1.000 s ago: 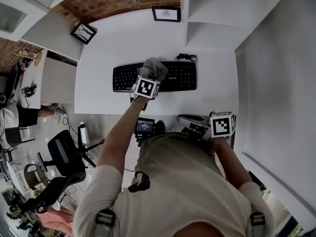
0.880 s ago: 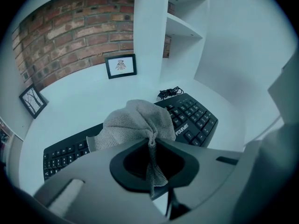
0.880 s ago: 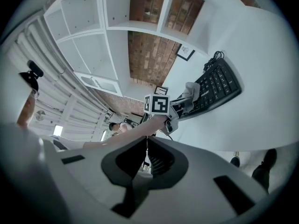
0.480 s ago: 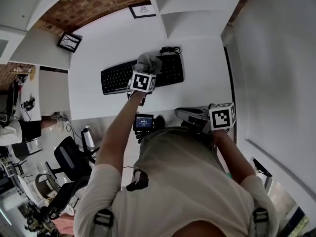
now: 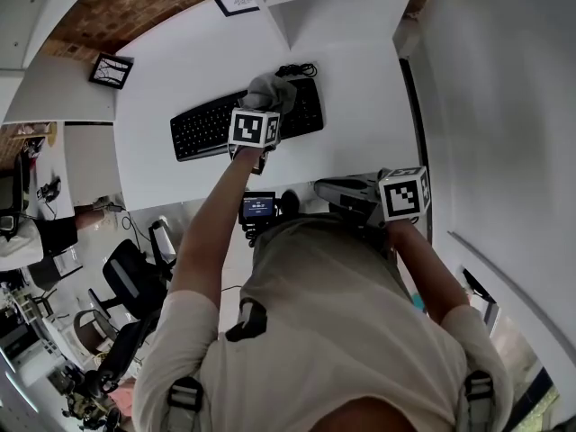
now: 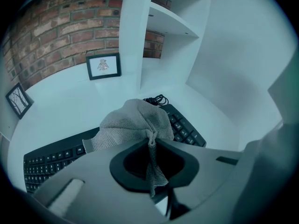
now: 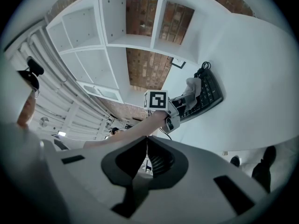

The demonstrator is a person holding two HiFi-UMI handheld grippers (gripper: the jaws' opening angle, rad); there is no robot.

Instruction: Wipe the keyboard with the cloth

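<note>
On the far left of the white desk (image 5: 360, 106) a small framed picture (image 5: 111, 68) stands against the brick wall, and a second frame (image 5: 236, 1) stands further along, near the shelf unit. Right of the first frame, the black keyboard (image 5: 202, 126) lies slantwise across the desk, with its coiled cable (image 5: 297, 68) bunched behind its right end. A grey cloth (image 6: 133, 122) sits bunched on the keyboard's right half, covering the keys there. The left gripper (image 6: 150, 139) has its jaws clamped on a pinched fold of that cloth, a loose tail of which hangs down between them. Further right, well apart from the keyboard and by the desk's near edge, the right gripper (image 7: 146, 143) is held close to the person's body, its jaws pressed together with nothing between them.
</note>
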